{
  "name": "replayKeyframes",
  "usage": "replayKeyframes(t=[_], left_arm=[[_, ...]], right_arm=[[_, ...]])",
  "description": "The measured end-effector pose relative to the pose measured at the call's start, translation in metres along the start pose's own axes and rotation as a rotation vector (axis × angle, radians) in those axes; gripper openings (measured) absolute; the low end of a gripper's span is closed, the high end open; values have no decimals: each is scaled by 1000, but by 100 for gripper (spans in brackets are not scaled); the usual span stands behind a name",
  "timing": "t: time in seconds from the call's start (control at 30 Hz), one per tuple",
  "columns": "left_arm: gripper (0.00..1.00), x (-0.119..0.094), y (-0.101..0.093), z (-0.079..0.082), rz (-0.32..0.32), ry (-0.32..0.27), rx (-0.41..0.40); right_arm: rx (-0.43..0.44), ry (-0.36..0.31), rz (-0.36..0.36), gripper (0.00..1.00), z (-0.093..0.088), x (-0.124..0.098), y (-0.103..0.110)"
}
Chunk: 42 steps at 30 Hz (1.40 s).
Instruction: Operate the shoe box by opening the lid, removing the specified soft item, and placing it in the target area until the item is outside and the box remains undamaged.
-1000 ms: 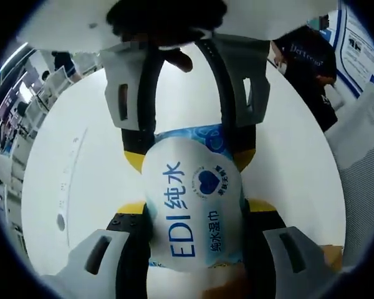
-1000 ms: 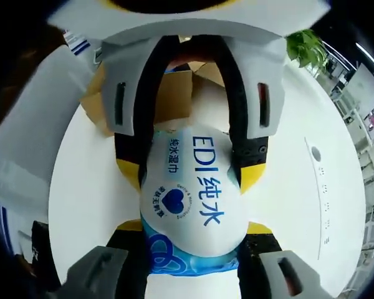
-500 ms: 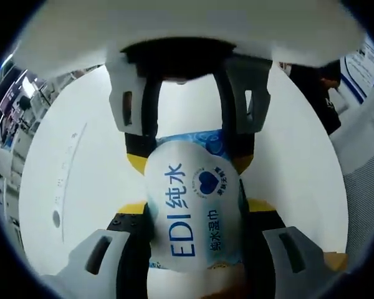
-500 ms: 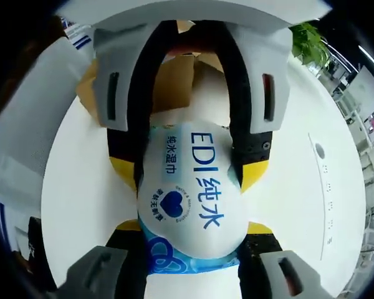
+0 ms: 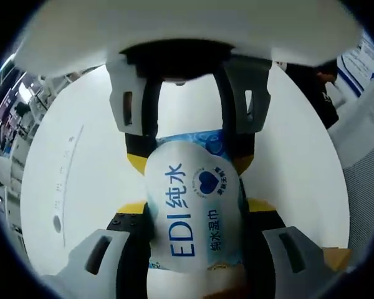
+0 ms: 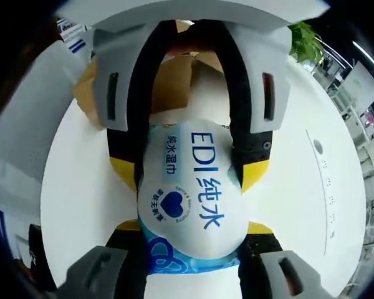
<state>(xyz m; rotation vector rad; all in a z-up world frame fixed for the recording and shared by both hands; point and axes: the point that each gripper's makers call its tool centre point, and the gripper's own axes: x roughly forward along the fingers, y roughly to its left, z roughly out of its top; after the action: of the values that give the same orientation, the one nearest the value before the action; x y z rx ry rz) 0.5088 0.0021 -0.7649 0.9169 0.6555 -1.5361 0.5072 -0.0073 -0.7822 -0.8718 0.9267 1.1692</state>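
**Wipes pack held between both tongs above the white surface**

Little is changed from half a second earlier: the pack is gripped in the same way in both views, and only the background is shifted slightly, which is a move of the cameras. In the left gripper view a little more of the dark-clothed person (image 5: 311, 68) is seen beyond the pack than before.

The wet wipes pack (image 5: 193, 212), white with blue "EDI" lettering and a blue heart mark, is clamped at one end by the left tongs (image 5: 190, 218), whose jaws are closed partway, pressed against the pack's two sides. The opposite end is clamped by the right tongs (image 6: 190, 227) in the same fashion, jaws narrowed onto the soft pack (image 6: 190, 187). Each pair of tongs is seen facing the other across the pack, yellow pads touching its edges.

The pack is held outside the brown cardboard shoe box (image 6: 174, 87), which is seen beyond the pack in the right gripper view, resting on the white surface (image 6: 287, 205). A green plant (image 6: 305, 40) stands beyond the surface's edge.
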Motion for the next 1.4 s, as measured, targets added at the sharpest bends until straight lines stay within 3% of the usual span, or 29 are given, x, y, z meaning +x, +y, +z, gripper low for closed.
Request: replayKeyframes(t=[0.4,0.73,0.83,1.03,1.4], left_arm=[[59,-2,-9,-4,-44,9,88],[62,-4,-8,-4,-13,15,101],[68,-10,-4,-3,0,3,75],[69,-26,-4,-4,13,-18,44],[71,-67,1,6,62,-128,-91]], right_arm=[[81,-7,-35,56,4,2,10],[88,6,-66,58,3,0,9],[97,-2,-71,62,5,-4,8],[145,-20,-98,63,4,-16,3],[258,-114,-142,64,20,-42,6]])
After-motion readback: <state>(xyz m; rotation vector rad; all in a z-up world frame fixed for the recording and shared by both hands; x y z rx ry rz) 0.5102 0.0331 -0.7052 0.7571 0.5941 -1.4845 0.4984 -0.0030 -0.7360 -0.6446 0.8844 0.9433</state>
